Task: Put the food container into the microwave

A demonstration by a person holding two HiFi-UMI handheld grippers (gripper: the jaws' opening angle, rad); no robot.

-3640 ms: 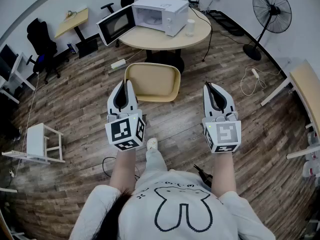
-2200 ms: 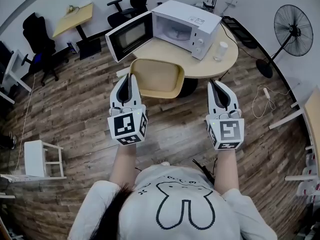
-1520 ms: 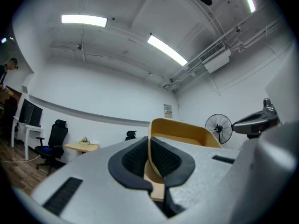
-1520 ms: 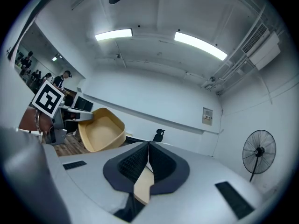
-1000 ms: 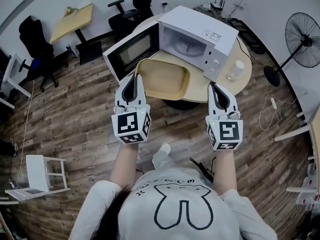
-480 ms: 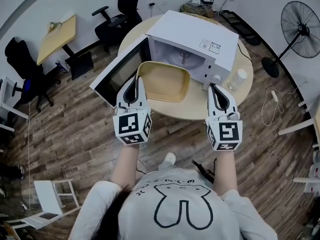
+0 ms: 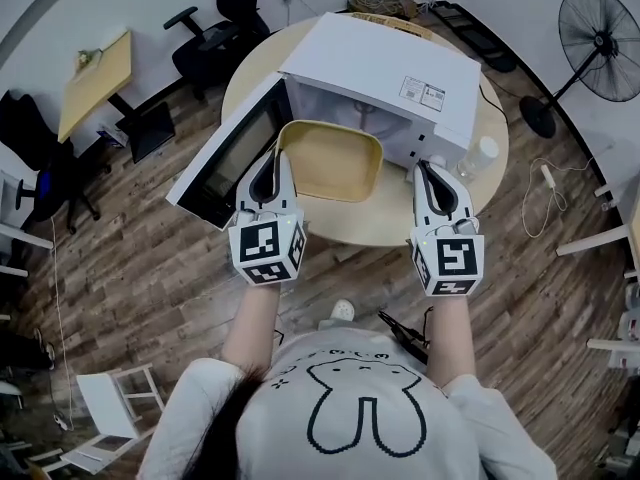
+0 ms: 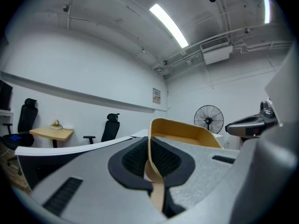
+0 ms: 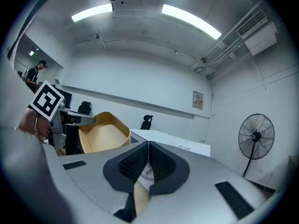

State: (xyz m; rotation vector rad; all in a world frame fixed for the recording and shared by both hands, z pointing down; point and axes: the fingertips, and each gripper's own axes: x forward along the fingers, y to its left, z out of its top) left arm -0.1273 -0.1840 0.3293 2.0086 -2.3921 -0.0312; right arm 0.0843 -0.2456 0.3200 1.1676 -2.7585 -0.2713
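Seemingly light and stiff, the food container [image 7: 330,160] was clamped at its rim by jaws of the left gripper [image 7: 268,164], those of the right gripper [image 7: 430,171] shut empty.

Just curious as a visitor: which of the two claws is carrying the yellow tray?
The left gripper: its jaws pinch the rim of the food container. The right gripper has its jaws shut on nothing, clear of it.

Office, swivel chairs [image 7: 205,43], wooden desk [image 7: 95,83], pedestal fan [image 7: 600,28]; ceiling strip lights [image 8: 169,24]
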